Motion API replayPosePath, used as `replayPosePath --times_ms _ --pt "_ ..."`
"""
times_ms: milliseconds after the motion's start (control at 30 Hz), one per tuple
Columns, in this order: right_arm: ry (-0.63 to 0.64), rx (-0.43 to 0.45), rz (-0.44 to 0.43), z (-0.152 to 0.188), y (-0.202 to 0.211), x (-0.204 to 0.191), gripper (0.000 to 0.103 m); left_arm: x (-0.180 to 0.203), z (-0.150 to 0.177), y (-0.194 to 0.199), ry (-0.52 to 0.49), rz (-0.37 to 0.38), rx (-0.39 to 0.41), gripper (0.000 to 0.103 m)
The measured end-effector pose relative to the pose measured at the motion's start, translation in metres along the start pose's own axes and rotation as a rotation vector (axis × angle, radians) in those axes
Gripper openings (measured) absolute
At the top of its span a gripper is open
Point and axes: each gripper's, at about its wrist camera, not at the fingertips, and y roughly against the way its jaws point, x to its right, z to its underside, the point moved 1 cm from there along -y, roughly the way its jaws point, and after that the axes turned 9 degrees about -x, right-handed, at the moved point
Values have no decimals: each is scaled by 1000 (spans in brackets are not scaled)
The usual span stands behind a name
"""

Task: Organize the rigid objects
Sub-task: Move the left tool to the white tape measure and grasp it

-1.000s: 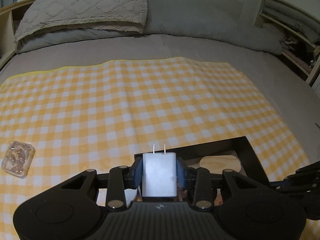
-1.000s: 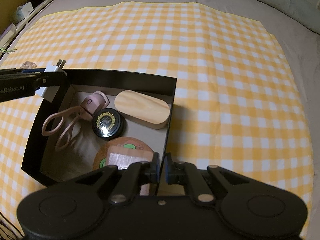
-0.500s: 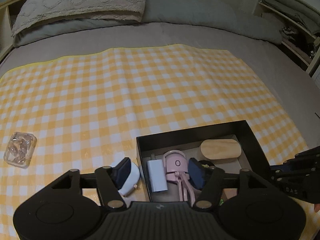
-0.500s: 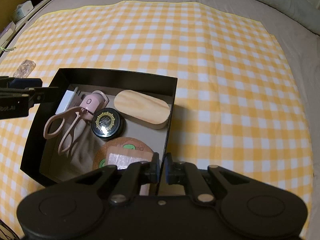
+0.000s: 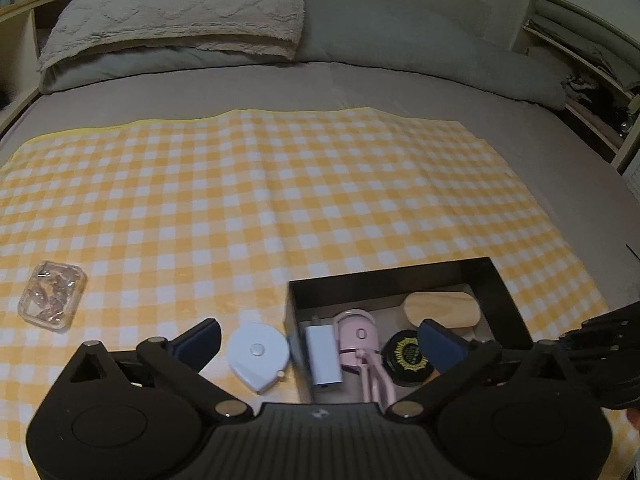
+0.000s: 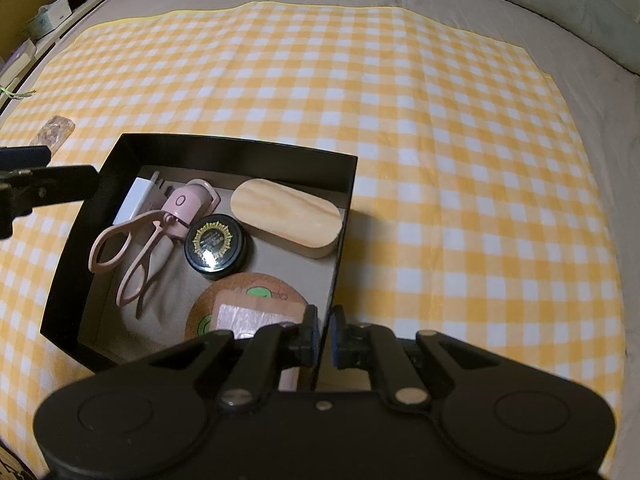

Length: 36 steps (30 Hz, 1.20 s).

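Your white charger (image 5: 323,354) lies in the black box (image 5: 390,276) against its left wall. The left gripper (image 5: 320,338), jaws just opened wide, holds nothing. Your right gripper (image 6: 325,334) pinches the box's near wall. Only the left view shows the tape measure (image 5: 258,356) outside.

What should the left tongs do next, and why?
Probably swing over to the white tape measure and close on it. The left tongs, jaws just opened wide, hold nothing; the charger already lies in the black box, while the tape measure sits outside on the checked cloth.
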Motion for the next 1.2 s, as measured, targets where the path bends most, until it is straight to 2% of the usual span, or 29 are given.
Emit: replayPosePath --times_ms 300,433,600,733,867,1000,1067,1200 --pt "8 -3 0 1 1 0 6 -38 1 9 42 -33 52 103" --pt "7 -2 0 1 1 0 6 -62 4 11 9 -79 89 103" --pt "2 -4 -7 1 1 1 6 -82 13 2 -155 -111 59 103" --pt "-7 -7 -21 0 3 2 6 -79 26 -18 -337 -115 -43 103" --pt "-20 -8 -31 0 3 6 6 -66 41 -33 -498 -93 -108 103" --pt "-35 -10 -48 0 4 10 6 -56 43 -45 -574 -66 -125 100" --pt "-40 -9 -51 -1 5 14 6 -52 42 -51 -594 -50 -120 94" --pt "-53 -12 -71 -3 6 24 6 -48 38 -64 -638 -38 -113 89"
